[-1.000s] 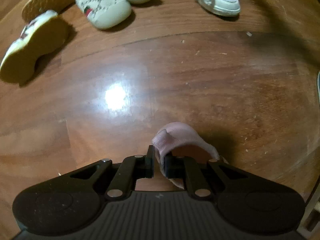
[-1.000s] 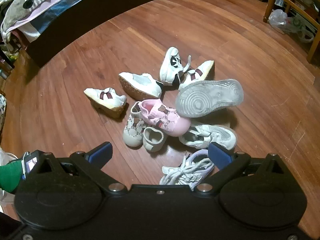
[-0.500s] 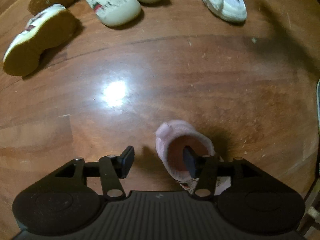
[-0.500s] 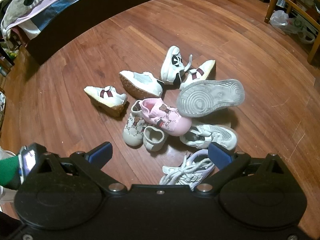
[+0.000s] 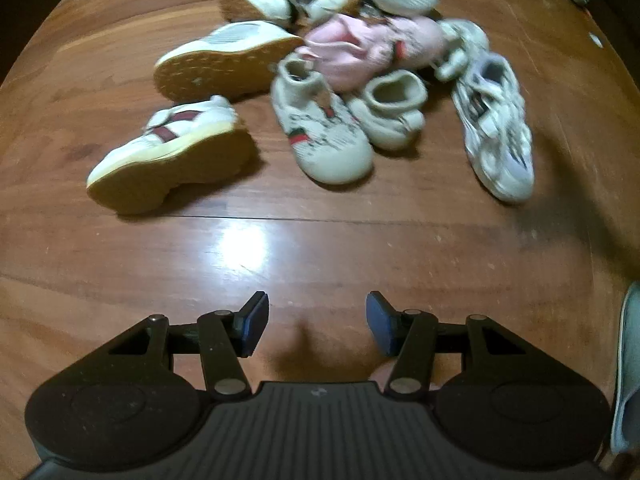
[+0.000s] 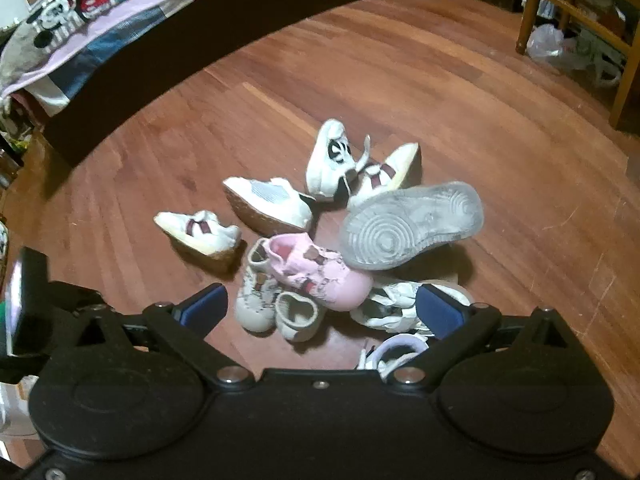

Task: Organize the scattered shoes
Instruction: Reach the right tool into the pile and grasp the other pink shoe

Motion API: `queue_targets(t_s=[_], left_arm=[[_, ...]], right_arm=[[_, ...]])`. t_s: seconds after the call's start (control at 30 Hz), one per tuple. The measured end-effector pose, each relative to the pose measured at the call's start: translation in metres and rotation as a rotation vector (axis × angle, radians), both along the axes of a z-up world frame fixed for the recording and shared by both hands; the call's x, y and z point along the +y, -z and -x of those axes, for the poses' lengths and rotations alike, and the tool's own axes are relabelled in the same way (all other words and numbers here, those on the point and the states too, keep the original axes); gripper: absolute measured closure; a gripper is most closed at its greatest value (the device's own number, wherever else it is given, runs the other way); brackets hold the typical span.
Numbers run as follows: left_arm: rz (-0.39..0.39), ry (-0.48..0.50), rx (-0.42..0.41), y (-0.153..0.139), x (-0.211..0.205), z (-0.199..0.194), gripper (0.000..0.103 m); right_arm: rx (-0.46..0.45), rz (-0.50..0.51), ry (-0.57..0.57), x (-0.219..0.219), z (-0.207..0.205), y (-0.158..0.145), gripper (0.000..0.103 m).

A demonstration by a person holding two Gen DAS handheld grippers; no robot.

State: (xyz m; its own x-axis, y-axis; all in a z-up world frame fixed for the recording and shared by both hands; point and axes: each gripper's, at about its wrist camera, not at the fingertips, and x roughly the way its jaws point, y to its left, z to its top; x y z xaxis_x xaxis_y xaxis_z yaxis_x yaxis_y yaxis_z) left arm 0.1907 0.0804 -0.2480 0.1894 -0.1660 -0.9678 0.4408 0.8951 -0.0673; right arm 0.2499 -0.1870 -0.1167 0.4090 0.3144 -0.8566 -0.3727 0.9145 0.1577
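Observation:
A heap of small shoes lies on the wooden floor (image 5: 120,264). In the left wrist view I see a white shoe with maroon straps (image 5: 172,152) on its side, a cream patterned shoe (image 5: 324,136), a pink shoe (image 5: 368,50) and a white laced sneaker (image 5: 496,120). My left gripper (image 5: 316,324) stands open over bare floor, short of the heap, with nothing between its pads. A pink sliver (image 5: 379,377) shows behind its right finger. My right gripper (image 6: 320,308) is open above the near side of the heap, over the pink shoe (image 6: 320,272) and the cream patterned shoe (image 6: 254,296).
A grey-soled shoe (image 6: 412,224) lies sole-up on the heap. A bed with a patterned blanket (image 6: 80,12) runs along the far left. A wooden chair (image 6: 580,12) and a plastic bag (image 6: 548,44) stand at the far right. A pale slipper (image 5: 628,380) lies at the right edge.
My left gripper opened and let go of a pink shoe, then rose and swung toward the heap, which now fills the top of its view. My right gripper edged closer to the heap.

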Motion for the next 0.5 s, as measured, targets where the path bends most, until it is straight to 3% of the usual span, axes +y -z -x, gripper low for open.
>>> queue_targets(t_s=[0.17, 0.27, 0.37, 0.5], left_arm=[[0.024, -0.028, 0.009, 0.009, 0.009, -0.004, 0.05], [0.037, -0.042, 0.003, 0.011, 0.016, -0.008, 0.05], [0.054, -0.055, -0.013, 0.009, 0.021, -0.013, 0.05], [0.075, -0.067, -0.023, 0.01, 0.029, -0.019, 0.05]], right_arm=[[-0.003, 0.048, -0.057, 0.029, -0.018, 0.028, 0.009], [0.007, 0.06, -0.109, 0.045, -0.035, 0.04, 0.021], [0.03, 0.076, -0.163, 0.062, -0.054, 0.053, 0.044], [0.04, 0.135, -0.244, 0.083, -0.075, 0.069, 0.048]])
